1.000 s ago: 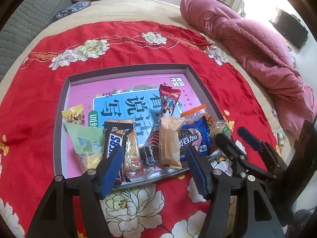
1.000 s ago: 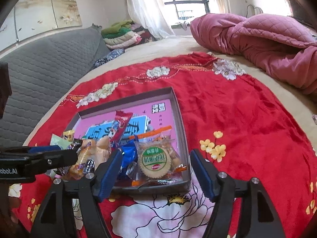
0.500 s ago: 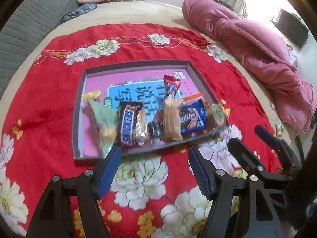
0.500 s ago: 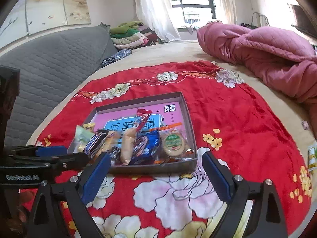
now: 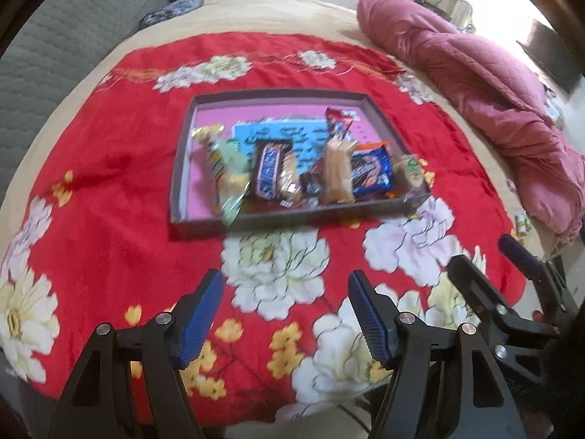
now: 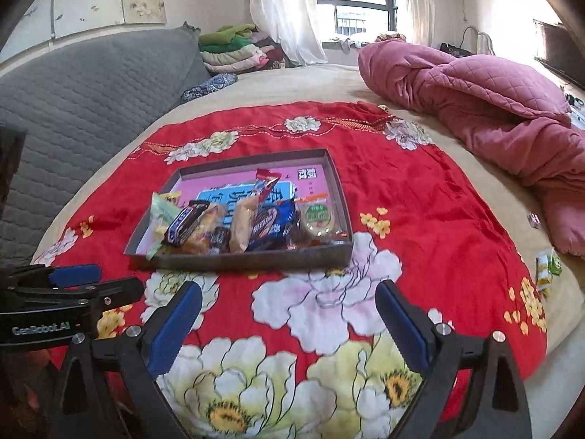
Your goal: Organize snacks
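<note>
A shallow grey tray point(image 5: 278, 96) with a pink printed bottom lies on a red flowered cloth point(image 5: 109, 168); it also shows in the right wrist view point(image 6: 252, 258). Several wrapped snacks lie in a row along its near side, among them a Snickers bar point(image 5: 268, 172), a blue biscuit pack point(image 5: 371, 172) and a round green-label biscuit point(image 6: 320, 216). My left gripper point(image 5: 285, 314) is open and empty, well short of the tray. My right gripper point(image 6: 289, 325) is open and empty, also short of the tray.
A pink quilt point(image 6: 486, 98) is heaped at the right. A grey padded headboard point(image 6: 80, 98) runs along the left, with folded clothes point(image 6: 234, 49) behind. A small green packet point(image 6: 548, 269) lies on the beige sheet at the right edge.
Both grippers have pulled back from the tray, which now looks smaller and farther away. Both stay open and empty. The snacks have not moved.
</note>
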The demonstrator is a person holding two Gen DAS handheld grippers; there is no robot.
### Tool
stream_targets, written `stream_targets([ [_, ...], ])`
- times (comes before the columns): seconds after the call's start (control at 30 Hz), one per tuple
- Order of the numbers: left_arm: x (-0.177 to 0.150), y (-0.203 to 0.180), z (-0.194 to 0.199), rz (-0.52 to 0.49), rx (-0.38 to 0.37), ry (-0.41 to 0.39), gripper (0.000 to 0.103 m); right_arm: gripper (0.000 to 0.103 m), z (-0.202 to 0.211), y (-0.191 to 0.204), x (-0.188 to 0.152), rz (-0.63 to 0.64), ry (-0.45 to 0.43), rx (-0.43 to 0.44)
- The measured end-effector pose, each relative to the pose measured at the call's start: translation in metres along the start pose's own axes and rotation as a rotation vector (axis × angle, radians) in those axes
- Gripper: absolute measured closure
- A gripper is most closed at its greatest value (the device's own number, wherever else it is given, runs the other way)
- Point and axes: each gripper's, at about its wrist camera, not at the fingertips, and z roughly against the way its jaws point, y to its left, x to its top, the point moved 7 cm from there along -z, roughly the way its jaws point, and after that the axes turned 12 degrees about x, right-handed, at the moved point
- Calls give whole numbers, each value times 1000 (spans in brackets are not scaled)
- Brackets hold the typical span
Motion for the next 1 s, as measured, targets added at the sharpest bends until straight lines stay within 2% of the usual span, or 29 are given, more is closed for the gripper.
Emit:
stream_targets([
  [0.47,-16,4,7,-15,-24,7,31,7,9,15,-11,60,9,-5],
  [1.0,-16,4,8,-14,-26,-1,31,7,2,15,-14,62,33,-8],
])
